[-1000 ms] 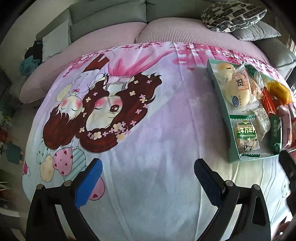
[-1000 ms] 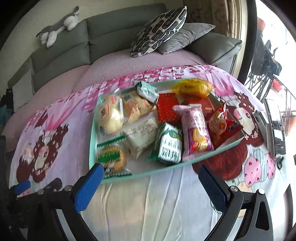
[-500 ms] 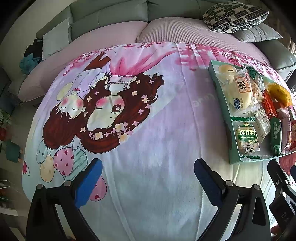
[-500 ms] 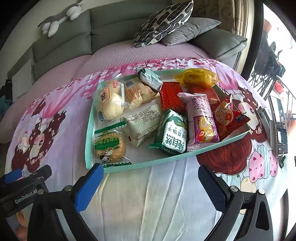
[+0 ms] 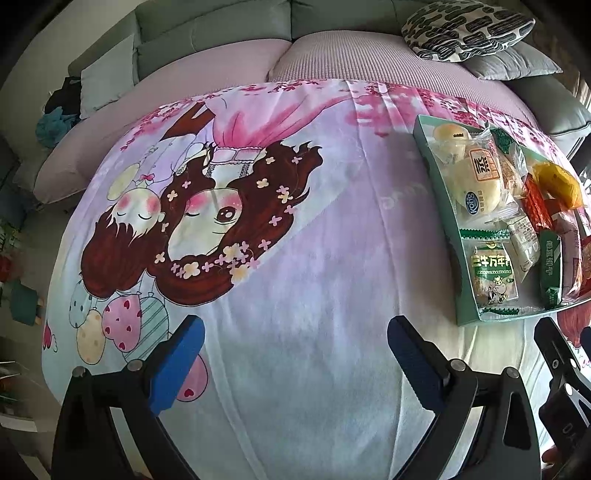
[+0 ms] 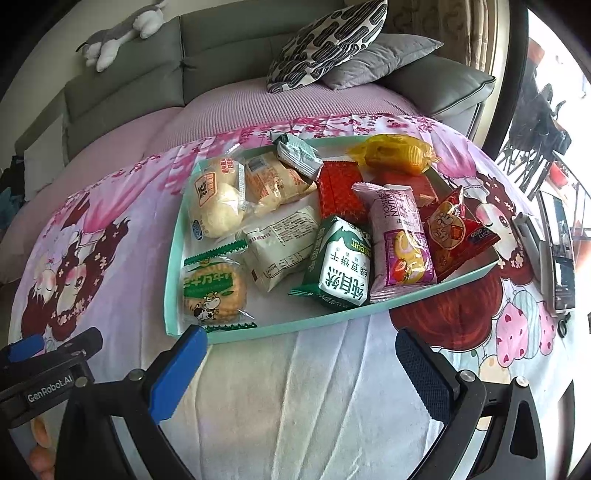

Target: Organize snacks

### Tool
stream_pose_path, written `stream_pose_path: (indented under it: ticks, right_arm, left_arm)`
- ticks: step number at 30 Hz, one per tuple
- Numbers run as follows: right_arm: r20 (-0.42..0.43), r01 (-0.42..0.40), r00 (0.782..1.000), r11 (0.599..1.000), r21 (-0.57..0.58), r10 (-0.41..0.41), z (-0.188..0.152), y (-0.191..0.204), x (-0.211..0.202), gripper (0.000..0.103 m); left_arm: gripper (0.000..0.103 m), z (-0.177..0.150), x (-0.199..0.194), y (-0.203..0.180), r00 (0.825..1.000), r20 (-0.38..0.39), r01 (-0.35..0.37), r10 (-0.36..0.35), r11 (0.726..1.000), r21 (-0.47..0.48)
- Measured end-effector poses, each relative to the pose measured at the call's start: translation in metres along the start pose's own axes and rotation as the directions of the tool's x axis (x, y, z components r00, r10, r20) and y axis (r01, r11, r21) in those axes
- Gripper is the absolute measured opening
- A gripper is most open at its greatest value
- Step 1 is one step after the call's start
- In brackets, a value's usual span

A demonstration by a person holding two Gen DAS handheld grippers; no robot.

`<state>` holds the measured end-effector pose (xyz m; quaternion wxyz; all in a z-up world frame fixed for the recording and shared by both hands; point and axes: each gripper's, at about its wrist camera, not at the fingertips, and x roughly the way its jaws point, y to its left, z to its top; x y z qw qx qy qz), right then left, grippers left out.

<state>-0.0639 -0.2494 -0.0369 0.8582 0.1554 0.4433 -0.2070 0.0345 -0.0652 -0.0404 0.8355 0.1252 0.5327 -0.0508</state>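
In the left wrist view the left claw (image 5: 295, 354) hangs released, its two blue-padded fingers spread wide over a bare stretch of the cartoon-printed cloth (image 5: 332, 258) that covers the table, with nothing between them; the teal tray (image 5: 439, 192) of snacks lies well off to the right on that cloth, a pale round bun packet (image 5: 476, 184) at its far end and a green-edged round biscuit packet (image 5: 493, 275) at its near end; a grey sofa (image 5: 221, 37) with a black-and-white patterned cushion (image 5: 469, 29) stands behind; part of the right claw's black frame shows at the lower right edge. In the right wrist view the right claw (image 6: 301, 363) is likewise released and empty, its fingers parted just short of the tray's (image 6: 295, 328) near rim; inside lie the round biscuit packet (image 6: 214, 290) at the near left corner, the bun packet (image 6: 216, 206) behind it, a white wrapped packet (image 6: 279, 243), a green and white biscuit pack (image 6: 341, 266), a pink swiss-roll packet (image 6: 400, 243), a red snack bag (image 6: 456, 232) tilted on the right rim, a red square packet (image 6: 338, 192) and a yellow wrapped cake (image 6: 395, 153) at the far side; a grey plush toy (image 6: 122, 29) rests on the sofa back.
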Motion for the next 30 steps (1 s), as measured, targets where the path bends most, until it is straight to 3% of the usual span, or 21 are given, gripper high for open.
stream_pose_path:
  ticks: [30]
  right_arm:
    - [-0.015, -0.021, 1.000, 0.999, 0.026, 0.022, -0.0020, -0.0042, 0.0027, 0.103]
  left_arm:
    - [0.099, -0.0015, 0.0014, -0.0079, 1.000, 0.007, -0.004, 0.004, 0.999, 0.037]
